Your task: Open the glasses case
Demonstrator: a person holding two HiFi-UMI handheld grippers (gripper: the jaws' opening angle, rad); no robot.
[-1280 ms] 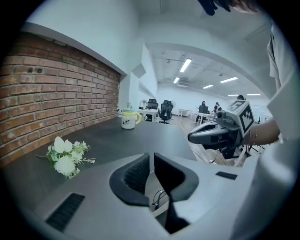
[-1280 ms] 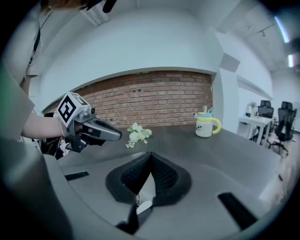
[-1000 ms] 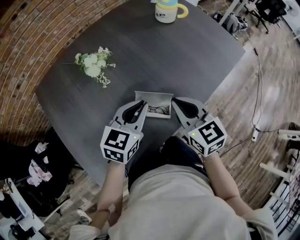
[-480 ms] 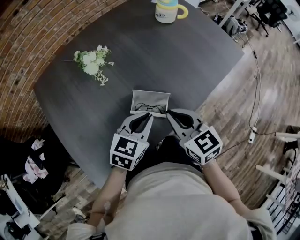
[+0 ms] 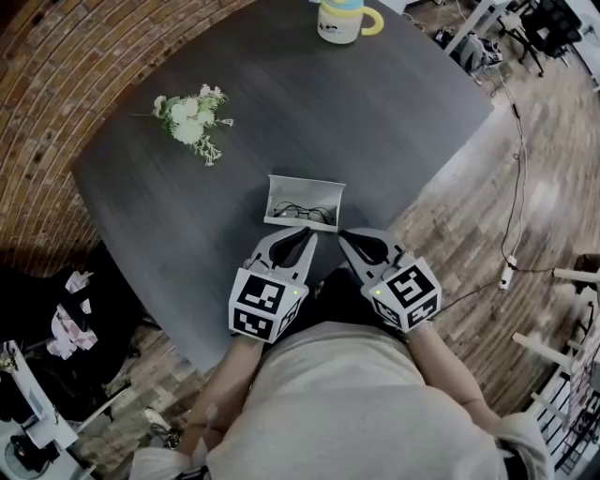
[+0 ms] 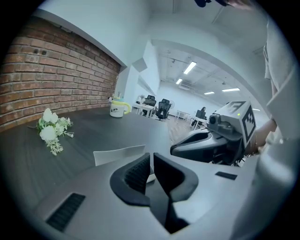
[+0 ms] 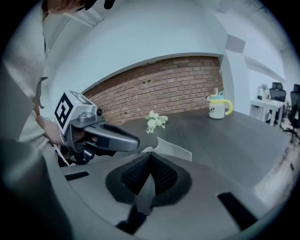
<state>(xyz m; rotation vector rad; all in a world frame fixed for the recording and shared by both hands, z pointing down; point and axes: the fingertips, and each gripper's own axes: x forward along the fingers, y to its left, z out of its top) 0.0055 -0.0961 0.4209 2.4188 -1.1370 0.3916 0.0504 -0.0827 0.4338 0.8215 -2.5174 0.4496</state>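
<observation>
Dark table [image 5: 394,122] by a brick wall [image 6: 56,79] holds the open glasses case [image 5: 305,200], flowers [image 5: 192,122], a mug [image 5: 341,21] (office beyond); left gripper [image 5: 308,233] and right gripper [image 5: 345,235] are closed, empty.

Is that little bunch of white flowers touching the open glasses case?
Apart. The head view shows bare dark table between the flowers and the glasses case.

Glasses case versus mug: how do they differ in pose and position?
The glasses case lies open by the table's near edge; the mug stands upright at its far edge. The glasses case is grey and boxy; the mug is round and pale with a yellow handle. Both rest on the dark table.
</observation>
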